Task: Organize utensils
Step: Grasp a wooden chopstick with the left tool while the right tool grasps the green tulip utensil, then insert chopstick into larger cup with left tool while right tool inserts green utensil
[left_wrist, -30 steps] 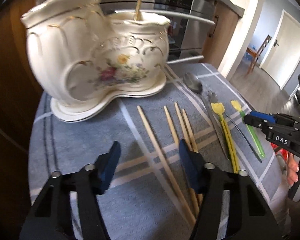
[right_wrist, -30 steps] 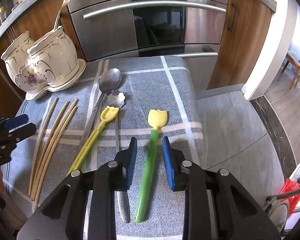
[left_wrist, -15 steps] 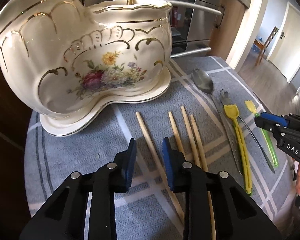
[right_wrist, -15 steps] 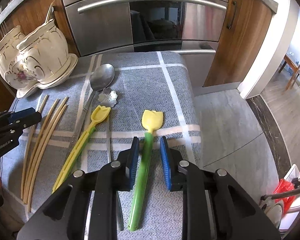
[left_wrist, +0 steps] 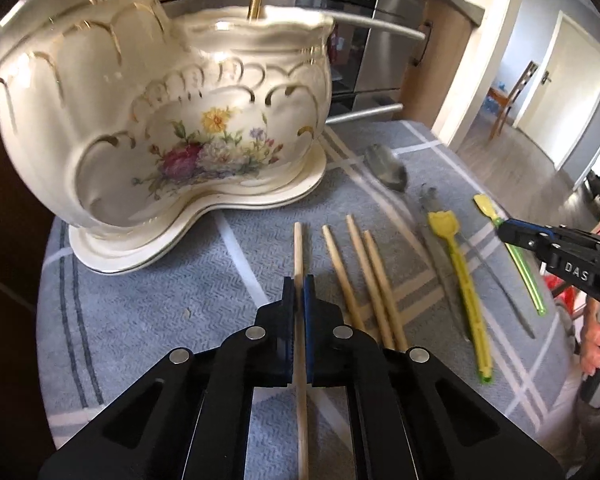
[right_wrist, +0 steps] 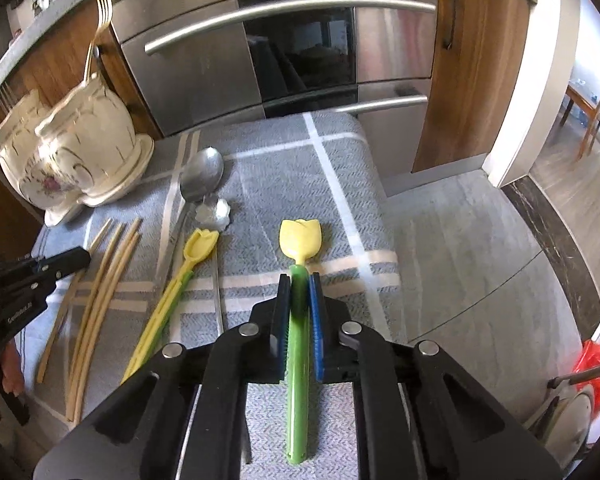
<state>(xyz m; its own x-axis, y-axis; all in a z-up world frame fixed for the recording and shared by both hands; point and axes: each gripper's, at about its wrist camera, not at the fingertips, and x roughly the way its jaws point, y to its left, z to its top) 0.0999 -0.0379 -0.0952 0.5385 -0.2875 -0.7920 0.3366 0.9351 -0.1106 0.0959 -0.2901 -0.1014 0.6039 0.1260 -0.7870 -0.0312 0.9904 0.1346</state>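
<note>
I have the cream porcelain double vase with painted flowers and gold trim [left_wrist: 160, 120] at the far left of the grey chequered cloth [left_wrist: 140, 320], a gold fork [right_wrist: 96, 32] standing in it. That holder lies ahead and to the left of both tools, and my left gripper [left_wrist: 299, 300] is much the nearer. It is clamped on the leftmost pale wooden chopstick [left_wrist: 298, 248], whose long axis runs near-to-far, straight along the fingers; I judge it must be tipped upright to drop in. Three more wooden chopsticks [left_wrist: 364, 276] lie just to its right. My right gripper [right_wrist: 299, 300] is closed around the green-handled spatula with a yellow tulip head [right_wrist: 300, 236], also lying near-to-far.
</note>
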